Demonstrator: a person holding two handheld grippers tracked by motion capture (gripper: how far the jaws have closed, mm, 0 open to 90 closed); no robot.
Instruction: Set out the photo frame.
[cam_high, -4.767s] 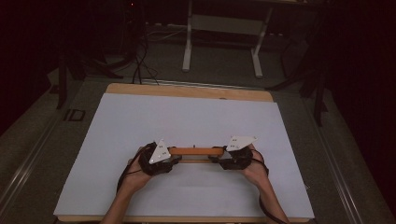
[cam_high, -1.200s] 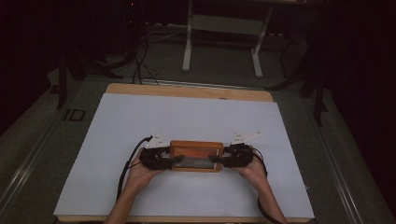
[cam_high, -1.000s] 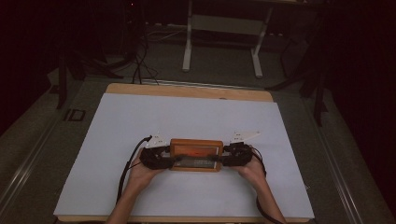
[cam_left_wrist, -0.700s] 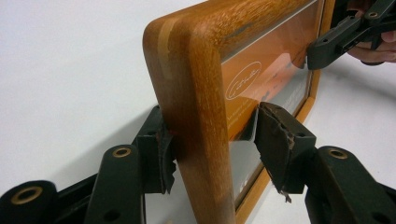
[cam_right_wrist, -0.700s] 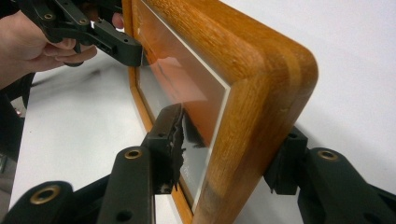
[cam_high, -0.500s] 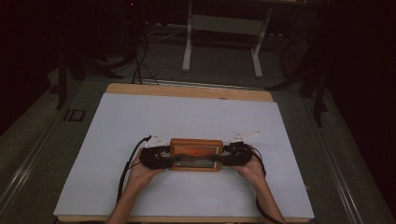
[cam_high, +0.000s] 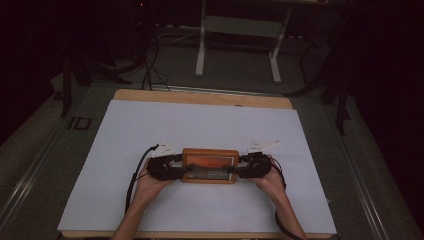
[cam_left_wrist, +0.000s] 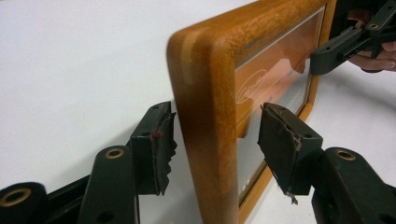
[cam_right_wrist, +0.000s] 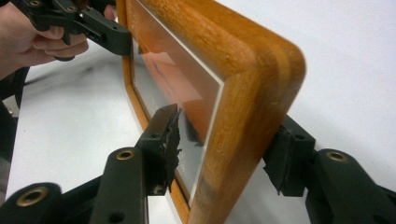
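Now the white table (cam_high: 150, 130) carries a wooden picture frame (cam_high: 210, 165) near its front middle, tilted up on its long edge. L gripper (cam_left_wrist: 212, 140) and R gripper (cam_right_wrist: 224, 140) straddle its two ends; both jaw pairs have just been opening, pads off the wood. Judging by that, frame's placed & let go; only backing the hands away is left

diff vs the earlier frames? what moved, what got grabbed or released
The wooden picture frame, seen thin and edge-on between the two tools at first, now shows its glass face to the high view. Both tools' jaws have just been opening: left tool and right tool straddle the frame's ends with gaps at the pads. Hands and white table unchanged.
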